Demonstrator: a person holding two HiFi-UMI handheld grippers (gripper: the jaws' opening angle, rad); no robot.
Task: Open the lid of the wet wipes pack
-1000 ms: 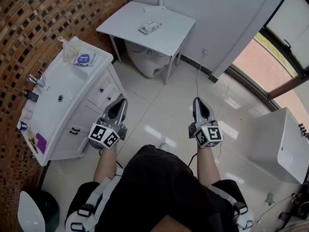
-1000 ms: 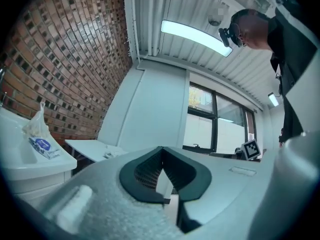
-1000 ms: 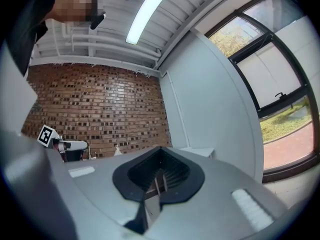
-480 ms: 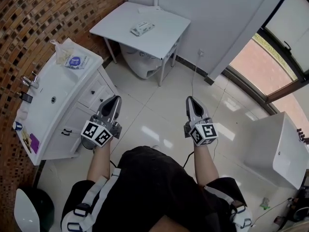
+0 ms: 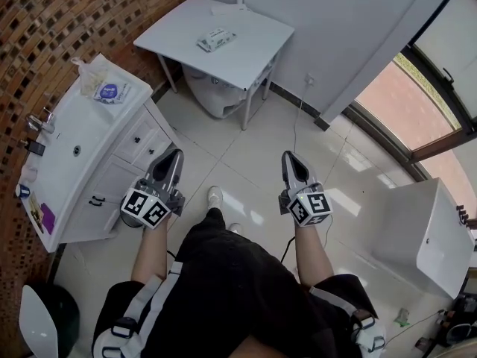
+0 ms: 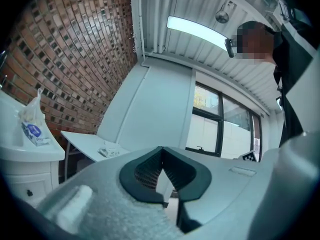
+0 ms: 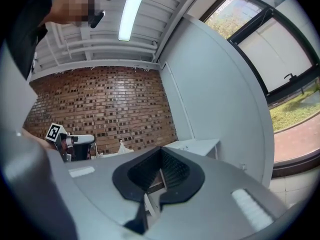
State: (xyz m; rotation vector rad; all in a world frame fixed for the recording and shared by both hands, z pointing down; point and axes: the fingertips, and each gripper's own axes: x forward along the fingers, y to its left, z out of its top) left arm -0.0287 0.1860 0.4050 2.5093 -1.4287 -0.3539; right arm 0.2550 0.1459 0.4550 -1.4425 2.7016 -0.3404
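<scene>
White wet wipes pack (image 5: 216, 39) sits on the table (image 5: 257, 51), well ahead of my left gripper (image 5: 172, 157) and right gripper (image 5: 290, 159); both are pressed together, empty; reaching it and opening the lid are not yet done, I judge.

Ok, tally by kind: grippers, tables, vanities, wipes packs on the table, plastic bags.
grippers: 2, the left gripper and the right gripper
white table: 1
sink vanity: 1
wet wipes pack: 1
plastic bag: 1
total: 6

left claw (image 5: 170, 160) closed, right claw (image 5: 290, 162) closed
</scene>
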